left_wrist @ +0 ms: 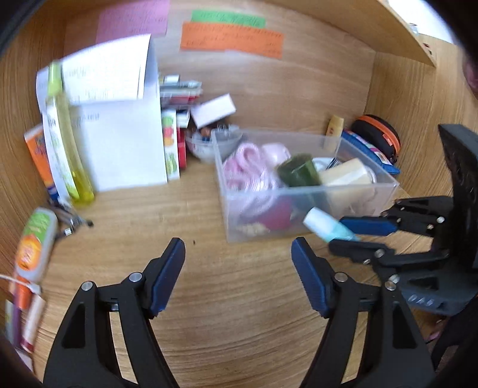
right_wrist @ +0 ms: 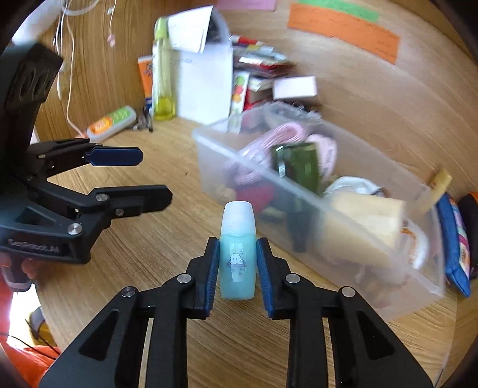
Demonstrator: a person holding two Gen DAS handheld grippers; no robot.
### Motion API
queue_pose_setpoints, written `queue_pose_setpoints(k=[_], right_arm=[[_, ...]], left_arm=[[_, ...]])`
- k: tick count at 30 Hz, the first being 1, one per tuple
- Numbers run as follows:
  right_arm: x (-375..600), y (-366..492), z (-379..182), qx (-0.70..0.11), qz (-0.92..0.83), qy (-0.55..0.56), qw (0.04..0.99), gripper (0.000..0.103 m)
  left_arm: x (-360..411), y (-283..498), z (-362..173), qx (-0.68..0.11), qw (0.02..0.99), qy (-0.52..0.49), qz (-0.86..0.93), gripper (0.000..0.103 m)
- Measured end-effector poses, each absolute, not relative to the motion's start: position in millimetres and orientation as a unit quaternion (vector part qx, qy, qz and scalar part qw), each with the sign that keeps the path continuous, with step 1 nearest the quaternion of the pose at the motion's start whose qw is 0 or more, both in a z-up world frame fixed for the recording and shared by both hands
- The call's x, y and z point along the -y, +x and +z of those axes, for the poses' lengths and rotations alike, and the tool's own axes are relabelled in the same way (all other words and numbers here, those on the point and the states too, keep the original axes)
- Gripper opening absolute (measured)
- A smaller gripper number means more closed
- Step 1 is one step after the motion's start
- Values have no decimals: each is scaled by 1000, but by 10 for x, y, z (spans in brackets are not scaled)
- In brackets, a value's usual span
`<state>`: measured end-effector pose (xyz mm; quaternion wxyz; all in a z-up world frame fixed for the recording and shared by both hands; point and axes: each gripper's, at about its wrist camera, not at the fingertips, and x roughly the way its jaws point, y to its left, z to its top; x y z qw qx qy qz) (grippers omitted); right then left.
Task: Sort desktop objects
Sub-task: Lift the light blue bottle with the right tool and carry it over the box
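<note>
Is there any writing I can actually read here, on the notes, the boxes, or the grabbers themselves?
"GenRobot.AI": raised letters on the left gripper body, roughly legible.
Orange note, green note, pink note: handwriting, too blurred to read.
White paper: print too blurred.
Blue bottle in the right gripper: cartoon picture, small print unreadable.
Orange-green pack: label too blurred.

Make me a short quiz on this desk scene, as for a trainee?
1. True or false: the right gripper is empty.
2. What colour is the small bottle?
3. Which holds the pink cable: A) clear plastic bin B) black zip case?

Key:
1. False; it is shut on the small bottle.
2. Light blue, with a whitish cap.
3. A.
</note>
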<state>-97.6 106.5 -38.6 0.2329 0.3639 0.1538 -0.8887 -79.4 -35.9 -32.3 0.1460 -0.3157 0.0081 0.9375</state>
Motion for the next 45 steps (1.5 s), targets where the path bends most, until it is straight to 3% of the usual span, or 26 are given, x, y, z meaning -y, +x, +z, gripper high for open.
queue_pose_setpoints(k=[3, 6, 8, 12, 30, 45], right_arm=[[-1195, -917, -231, -140, -899, 347, 227, 23], [-1337, -866, -78, -121, -908, 330, 226, 23], [-1417, -845, 8, -111, -914, 321, 222, 23], [-1591, -817, 156, -90, -923, 306, 215, 23], [-1992, -1191, 346, -54, -939, 286, 182, 23], [-1813, -1869, 17, -51, -925, 335, 174, 23]], left_arm=[[286, -770, -216, -15, 138, -295, 945, 72], [208, -765, -116, -23, 135, -280, 950, 63], [152, -771, -69, -26, 140, -275, 951, 52], [73, -783, -12, -33, 147, -268, 952, 41], [-174, -1181, 308, -38, 169, -242, 955, 41], [-208, -1590, -48, -22, 174, -299, 938, 41]])
